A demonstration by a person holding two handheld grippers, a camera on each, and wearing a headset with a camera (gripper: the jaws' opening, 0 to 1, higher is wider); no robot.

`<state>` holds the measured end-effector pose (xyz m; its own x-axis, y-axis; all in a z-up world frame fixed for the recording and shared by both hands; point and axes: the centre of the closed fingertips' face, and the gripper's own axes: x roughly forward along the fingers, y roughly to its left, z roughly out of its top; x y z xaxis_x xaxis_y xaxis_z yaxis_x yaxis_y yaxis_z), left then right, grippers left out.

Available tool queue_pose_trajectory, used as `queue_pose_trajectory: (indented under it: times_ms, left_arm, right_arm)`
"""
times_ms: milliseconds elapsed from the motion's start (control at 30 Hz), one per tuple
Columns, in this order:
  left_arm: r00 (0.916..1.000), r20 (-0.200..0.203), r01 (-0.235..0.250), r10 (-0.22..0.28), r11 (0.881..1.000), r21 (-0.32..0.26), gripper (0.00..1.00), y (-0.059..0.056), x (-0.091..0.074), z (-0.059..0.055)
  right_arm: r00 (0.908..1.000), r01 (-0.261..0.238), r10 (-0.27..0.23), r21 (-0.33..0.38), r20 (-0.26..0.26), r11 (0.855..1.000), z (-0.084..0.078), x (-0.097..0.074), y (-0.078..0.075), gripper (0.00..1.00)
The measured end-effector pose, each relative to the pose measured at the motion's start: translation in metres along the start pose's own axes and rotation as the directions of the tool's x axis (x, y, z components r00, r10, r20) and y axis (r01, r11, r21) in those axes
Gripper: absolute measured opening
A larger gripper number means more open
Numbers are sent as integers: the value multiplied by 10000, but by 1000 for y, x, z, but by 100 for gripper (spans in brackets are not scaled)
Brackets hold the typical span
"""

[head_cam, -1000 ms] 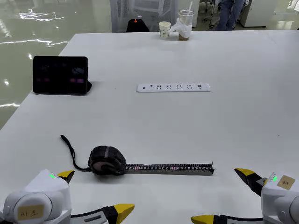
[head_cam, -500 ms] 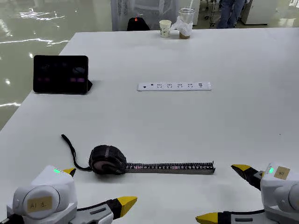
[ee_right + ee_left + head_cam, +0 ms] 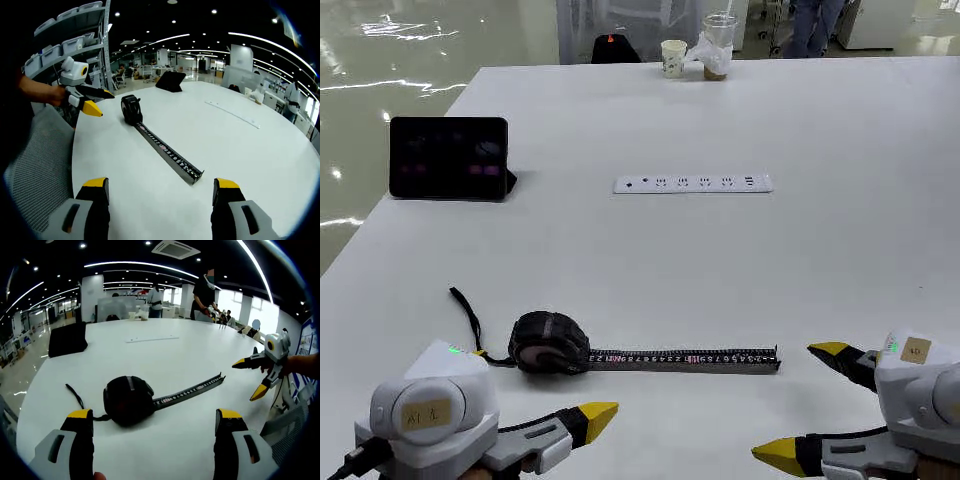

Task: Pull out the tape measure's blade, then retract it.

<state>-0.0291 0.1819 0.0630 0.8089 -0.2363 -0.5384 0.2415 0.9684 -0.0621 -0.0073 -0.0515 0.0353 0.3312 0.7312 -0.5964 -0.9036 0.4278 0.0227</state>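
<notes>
White tabletop (image 3: 820, 150) bearing: dark tablet (image 3: 448, 158) propped upright at left, white power strip (image 3: 692, 183) lying flat at centre, paper cup (image 3: 673, 58) just beside clear plastic cup (image 3: 718, 40) at far edge.

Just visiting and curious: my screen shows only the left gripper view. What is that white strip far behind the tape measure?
Observer: In the head view it's a power strip with a row of sockets.
Operator: What's behind my camera?
Observer: The right gripper view shows shelves holding storage bins behind the left gripper.
Operator: Does that gripper light up?
Observer: Yes, a green light glows on top of it.
</notes>
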Motion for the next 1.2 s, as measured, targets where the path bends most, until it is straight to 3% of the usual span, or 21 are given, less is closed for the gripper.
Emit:
queue_pose_trajectory:
  times_ms: [533,833,1200]
  left_arm:
    - [10000,-52,-24,23,9998,-194,99,2,18,4]
    - [9997,-62,-225,223,9991,-360,99,10,29,8]
    - [9985,-197,-520,507,9963,-685,99,19,37,5]
  right_arm:
    - [9957,-732,692,-646,-611,9952,-6,9,-18,71]
    - [9916,-1028,936,-1041,-896,9892,-7,15,-33,63]
    - [9842,-1486,1300,-1624,-1199,9755,-6,23,-42,48]
